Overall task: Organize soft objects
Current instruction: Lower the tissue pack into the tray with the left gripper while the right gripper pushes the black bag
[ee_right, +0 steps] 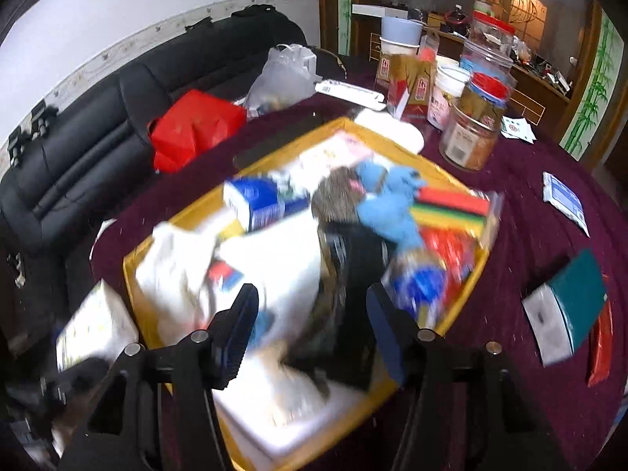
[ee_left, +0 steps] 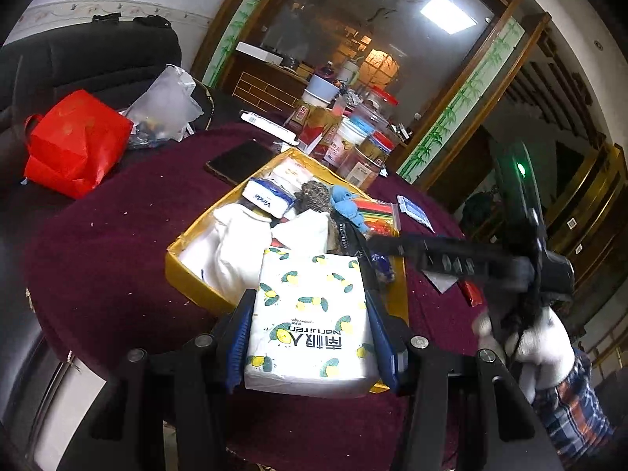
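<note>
Holding a mixed heap, the yellow box (ee_left: 184, 271) sits mid-worktop (ee_left: 117, 216) on the maroon cloth. In it lie white cloth (ee_left: 231, 247), a blue-and-white tissue pack (ee_left: 267, 196), a grey knit piece (ee_left: 314, 196), a blue soft toy (ee_left: 345, 202), a bag of coloured strips (ee_left: 378, 216) and something black (ee_right: 353, 259) near the middle.

The left tool (ee_left: 310, 325) pinches a lemon-print tissue pack (ee_left: 310, 314), its blue pads tight on both sides, just over the box's near edge. The right tool (ee_right: 310, 329) is spread, its jaws apart above the box's near end with white cloth and the black item below them; nothing is pinched. That view is blurred. A gloved hand (ee_left: 537, 341) with a plaid sleeve carries it in the left view, where its black body crosses the box's right corner.

Beyond the box lies a dark phone (ee_left: 239, 161); further off a red bag (ee_left: 74, 145) and a clear plastic bag (ee_left: 165, 110). Jars (ee_right: 475, 133), cartons and cups crowd the far edge. To the right lie a small blue packet (ee_right: 565, 200) and a teal-and-white box (ee_right: 569, 306), well clear of the yellow box. A black sofa (ee_right: 78, 157) stands behind.
</note>
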{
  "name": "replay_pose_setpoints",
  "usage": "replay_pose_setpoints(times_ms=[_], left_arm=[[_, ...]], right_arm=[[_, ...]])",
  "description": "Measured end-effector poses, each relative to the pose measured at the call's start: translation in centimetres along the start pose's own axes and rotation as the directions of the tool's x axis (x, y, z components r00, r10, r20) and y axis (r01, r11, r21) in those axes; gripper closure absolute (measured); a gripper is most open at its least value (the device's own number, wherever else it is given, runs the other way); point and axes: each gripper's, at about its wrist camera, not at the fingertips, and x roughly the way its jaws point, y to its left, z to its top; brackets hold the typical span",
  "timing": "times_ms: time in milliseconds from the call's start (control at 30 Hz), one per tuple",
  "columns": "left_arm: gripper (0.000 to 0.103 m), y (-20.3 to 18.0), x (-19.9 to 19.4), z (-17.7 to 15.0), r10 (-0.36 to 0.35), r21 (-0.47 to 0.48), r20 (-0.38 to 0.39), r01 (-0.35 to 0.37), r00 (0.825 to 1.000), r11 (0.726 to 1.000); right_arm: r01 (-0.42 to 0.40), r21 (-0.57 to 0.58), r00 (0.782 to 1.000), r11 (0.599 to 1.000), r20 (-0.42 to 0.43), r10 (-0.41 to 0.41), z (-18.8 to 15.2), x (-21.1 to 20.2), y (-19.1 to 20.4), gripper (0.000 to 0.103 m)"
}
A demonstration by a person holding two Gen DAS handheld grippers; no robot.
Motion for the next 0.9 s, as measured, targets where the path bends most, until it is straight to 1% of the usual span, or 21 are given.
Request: replay_pose_setpoints(times_ms=[133,233,267,300,367,433,500,567,600,633,667,733,767,833,867,900], left_arm=[[0.046,0.8,-0.2,-0.1,0.004,-0.014,-0.003,-0.004,1.000,1.000],[0.046,1.4,-0.4,-0.1,0.004,-0.026,-0.006,-0.004,1.000,1.000],[0.046,1.6,-0.4,-0.1,0.003,-0.027,-0.009,-0.004,1.000,1.000],[0.046,1.7,-0.4,-0.1,0.002,-0.029,-0.013,-0.003,1.000,1.000],[0.046,1.9,-0.4,0.0,0.001,-0.031,-0.021,-0.001,1.000,1.000],[0.046,2.2,-0.5,0.0,-0.001,-0.031,-0.022,0.000,1.000,1.000],[0.046,2.6,-0.6,0.1,0.000,-0.035,-0.019,-0.001,1.000,0.999],[0.046,3.2,-0.8,0.3,0.006,-0.043,-0.014,-0.007,1.000,0.999],[0.046,3.5,-0.9,0.4,0.010,-0.049,-0.011,-0.011,1.000,0.999],[0.046,3.9,-0.9,0.4,0.014,-0.057,-0.009,-0.015,1.000,0.998],[0.046,4.2,-0.9,0.5,0.015,-0.063,-0.008,-0.015,1.000,0.998],[0.046,4.7,-1.0,0.6,0.019,-0.070,-0.003,-0.019,1.000,0.997],[0.046,4.8,-1.0,0.7,0.022,-0.071,-0.002,-0.022,1.000,0.997],[0.046,4.9,-0.8,0.7,0.024,-0.073,-0.001,-0.024,1.000,0.997],[0.046,4.9,-0.7,0.7,0.025,-0.074,-0.003,-0.025,1.000,0.997],[0.046,4.8,-0.4,0.7,0.022,-0.074,-0.007,-0.022,1.000,0.997]], right_arm=[[-0.010,0.060,1.000,0.998,0.000,0.011,3.7,2.8,-1.0,0.046],[-0.075,0.111,0.995,0.991,-0.056,0.081,6.1,6.3,-1.4,0.046],[-0.074,0.128,0.991,0.989,-0.105,0.088,6.7,7.9,-1.7,0.046],[-0.048,0.135,0.987,0.990,-0.145,0.068,7.1,9.3,-2.1,0.047],[0.047,0.141,0.977,0.989,-0.211,-0.017,7.6,11.9,-3.0,0.049],[0.082,0.155,0.973,0.984,-0.228,-0.046,8.0,13.0,-3.7,0.049],[0.089,0.173,0.977,0.981,-0.205,-0.053,8.0,12.4,-3.9,0.049],[0.058,0.176,0.991,0.983,-0.128,-0.035,7.6,10.0,-3.2,0.048],[0.015,0.159,0.996,0.987,-0.093,-0.001,7.0,8.4,-2.2,0.046],[-0.029,0.138,0.996,0.990,-0.081,0.041,6.4,7.3,-1.3,0.043],[-0.084,0.105,0.992,0.991,-0.089,0.094,5.3,5.9,-0.1,0.040],[-0.114,0.050,0.985,0.992,-0.127,0.120,3.4,4.6,1.7,0.040],[-0.115,0.012,0.983,0.993,-0.146,0.116,2.2,4.2,2.6,0.040],[-0.094,-0.065,0.979,0.993,-0.187,0.081,0.2,4.3,4.5,0.040],[-0.062,-0.106,0.976,0.992,-0.213,0.038,-0.8,5.0,5.2,0.040],[-0.042,-0.125,0.977,0.991,-0.213,0.015,-1.4,5.3,5.4,0.039]])
